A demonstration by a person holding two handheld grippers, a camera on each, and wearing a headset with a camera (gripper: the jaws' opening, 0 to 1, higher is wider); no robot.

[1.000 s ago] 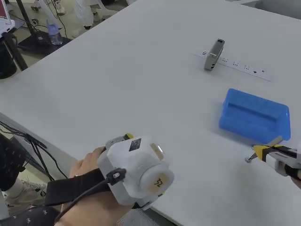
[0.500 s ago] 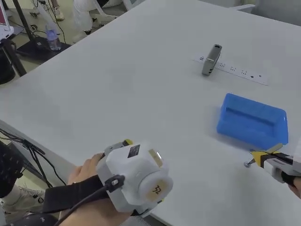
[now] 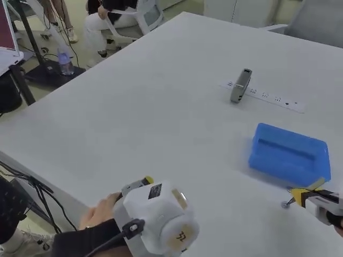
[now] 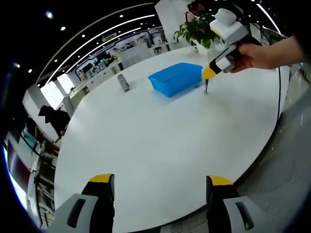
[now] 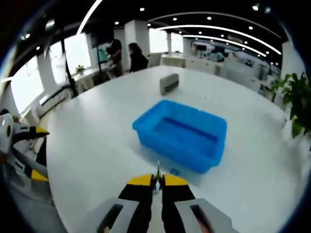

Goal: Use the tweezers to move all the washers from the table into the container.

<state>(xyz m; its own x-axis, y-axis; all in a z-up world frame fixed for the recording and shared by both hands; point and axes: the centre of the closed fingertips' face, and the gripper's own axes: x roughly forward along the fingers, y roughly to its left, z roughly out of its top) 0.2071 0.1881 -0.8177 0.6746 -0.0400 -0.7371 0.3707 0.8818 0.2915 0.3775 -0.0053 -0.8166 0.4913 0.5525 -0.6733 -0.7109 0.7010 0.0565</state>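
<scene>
White table, bright windows, potted plant

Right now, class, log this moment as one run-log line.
left gripper: open at table edge | right gripper: shut on tweezers | tips down beside blue container

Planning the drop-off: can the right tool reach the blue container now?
Probably yes: the right tool, shut on the tweezers, sits close beside the blue container, with nothing between them and its top open.

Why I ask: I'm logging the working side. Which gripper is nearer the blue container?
Right. The right gripper, shut on the tweezers, is just short of the blue container; the left gripper is open at the table edge, far from it.
</scene>
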